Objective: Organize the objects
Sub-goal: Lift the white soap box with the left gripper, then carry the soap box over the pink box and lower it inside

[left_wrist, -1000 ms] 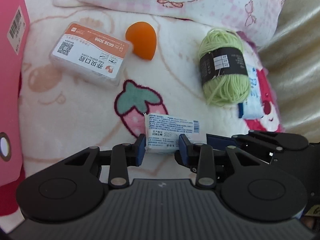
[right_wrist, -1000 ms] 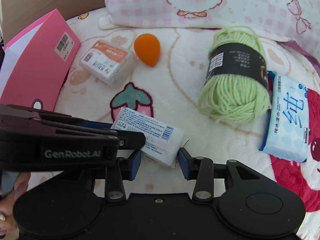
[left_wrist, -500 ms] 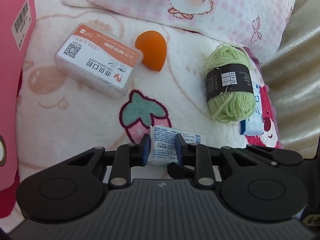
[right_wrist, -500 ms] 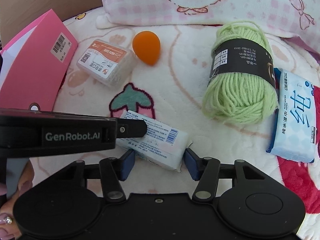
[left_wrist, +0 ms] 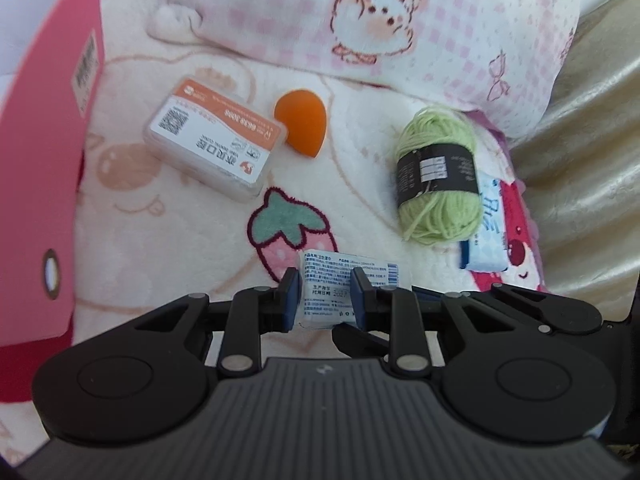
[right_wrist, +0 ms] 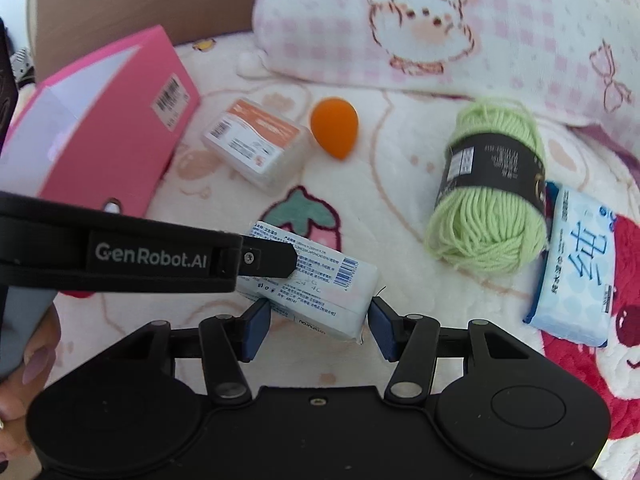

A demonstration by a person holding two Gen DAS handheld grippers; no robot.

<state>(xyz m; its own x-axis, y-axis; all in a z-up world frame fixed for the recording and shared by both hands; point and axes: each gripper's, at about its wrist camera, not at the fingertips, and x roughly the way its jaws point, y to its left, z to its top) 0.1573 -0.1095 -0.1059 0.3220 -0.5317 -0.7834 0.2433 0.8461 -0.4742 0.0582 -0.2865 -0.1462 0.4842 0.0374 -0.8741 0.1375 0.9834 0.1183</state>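
A fluffy cream blanket (left_wrist: pixel 168 240) printed with strawberries and bears covers the surface, with a pink-checked plush pillow (left_wrist: pixel 420 28) at its far edge. The left gripper (left_wrist: pixel 325 300) is clamped on one end of a white wet-wipe packet (left_wrist: pixel 344 280), blue pads pressing both sides. The right gripper (right_wrist: pixel 319 322) straddles the packet's other end (right_wrist: pixel 320 292); whether its pads press or merely flank it cannot be told. The left gripper's arm reads "GenRobot.AI". The soft packet carries small blue print and a barcode. Beyond lie a clear plastic box (left_wrist: pixel 214 150) with an orange-white label, QR code and "6638 3098", a smooth orange teardrop sponge (left_wrist: pixel 302 122), a green yarn skein (left_wrist: pixel 438 176) in a black band, a blue tissue pack (right_wrist: pixel 576 264), and a pink folder (right_wrist: pixel 108 128) with a barcode sticker.
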